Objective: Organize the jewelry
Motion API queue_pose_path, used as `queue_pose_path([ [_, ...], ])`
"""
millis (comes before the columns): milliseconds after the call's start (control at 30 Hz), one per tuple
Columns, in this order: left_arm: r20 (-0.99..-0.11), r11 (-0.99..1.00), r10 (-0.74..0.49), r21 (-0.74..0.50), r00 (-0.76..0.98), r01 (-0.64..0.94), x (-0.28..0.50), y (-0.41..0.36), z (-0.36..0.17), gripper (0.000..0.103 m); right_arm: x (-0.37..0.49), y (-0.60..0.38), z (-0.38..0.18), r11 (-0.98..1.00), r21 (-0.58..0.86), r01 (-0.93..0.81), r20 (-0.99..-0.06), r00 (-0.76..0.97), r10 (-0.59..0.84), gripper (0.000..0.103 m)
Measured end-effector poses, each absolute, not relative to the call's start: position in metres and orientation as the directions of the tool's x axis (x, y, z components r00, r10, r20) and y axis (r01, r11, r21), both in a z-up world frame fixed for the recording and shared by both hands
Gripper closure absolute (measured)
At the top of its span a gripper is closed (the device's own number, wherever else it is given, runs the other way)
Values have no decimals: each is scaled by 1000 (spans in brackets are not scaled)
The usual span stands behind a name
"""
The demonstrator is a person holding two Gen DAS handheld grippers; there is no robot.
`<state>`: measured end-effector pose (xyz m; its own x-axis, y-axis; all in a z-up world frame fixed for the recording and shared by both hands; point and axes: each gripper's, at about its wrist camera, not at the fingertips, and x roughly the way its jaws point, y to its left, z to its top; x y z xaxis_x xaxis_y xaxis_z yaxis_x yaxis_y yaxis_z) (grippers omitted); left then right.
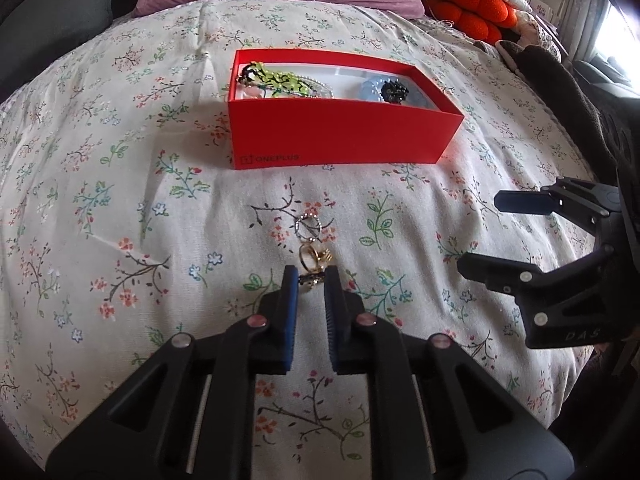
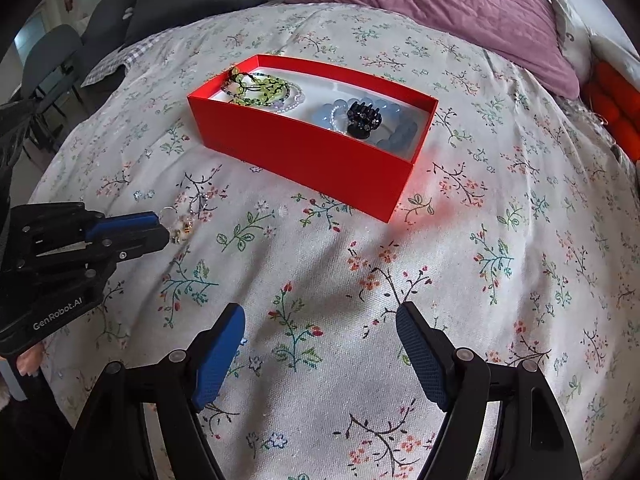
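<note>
Two grippers are in play over the flowered bedspread (image 1: 120, 184). Your left gripper (image 1: 311, 278) sits low over the cloth with its blue pads drawn close together — a small dark trinket (image 1: 313, 279) lies right in the gap between the tips, though you cannot tell from either view whether the pads are actually pinching it or only flanking it. Just beyond the tips lies a gold ring (image 1: 316, 258), and touching its far side a thin silver ring (image 1: 308, 226) set with tiny stones; both rest on the bedspread.

Your right gripper (image 2: 320, 322) hovers above bare cloth with its fingers spread wide and nothing between them. It is off to the right of the left one, well apart from the rings.

Farther back stands the red box (image 1: 340, 136), lid off, on the bedspread. Inside at its left end is a green bead necklace (image 2: 260, 88) tangled with a clear bead bracelet (image 2: 294, 100); at the right end a blue bead bracelet (image 2: 396, 124) with a black hair clip (image 2: 364, 118) resting on it. A purple pillow (image 2: 440, 4) lies behind the box.
</note>
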<state>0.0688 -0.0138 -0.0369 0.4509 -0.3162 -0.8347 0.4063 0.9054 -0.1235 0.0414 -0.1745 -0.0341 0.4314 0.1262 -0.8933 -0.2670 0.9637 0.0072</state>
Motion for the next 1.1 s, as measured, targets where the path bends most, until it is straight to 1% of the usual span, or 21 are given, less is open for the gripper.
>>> queue_pose_path([
  [200,-834,912,-312,-130,455,388,69,0,-34,89,47,-160,-35,959,1,-284,-892,433,129,24],
  [567,-863,934,-258,-107,434,341,70,25,-41,89,54,-125,-36,940,4,-341,-875,454,168,24],
  [800,-864,933,-266,-120,427,339,69,34,-41,89,76,-121,-30,954,41,-297,-846,497,191,27],
  [867,-864,933,-271,-126,425,339,69,36,-41,89,82,-119,-31,956,49,-289,-845,498,194,30],
  [933,-864,932,-274,-131,423,338,69,38,-41,89,86,-114,-34,956,59,-287,-849,489,200,37],
  [967,-864,932,-276,-133,422,337,69,39,-41,89,89,-110,-36,955,71,-290,-852,480,209,38],
  [1033,-863,932,-278,-135,421,337,70,41,-41,89,92,-102,-39,950,91,-297,-858,460,226,46],
  [1100,-863,931,-281,-139,419,336,70,43,-41,89,92,-93,-42,944,93,-315,-862,450,235,51],
])
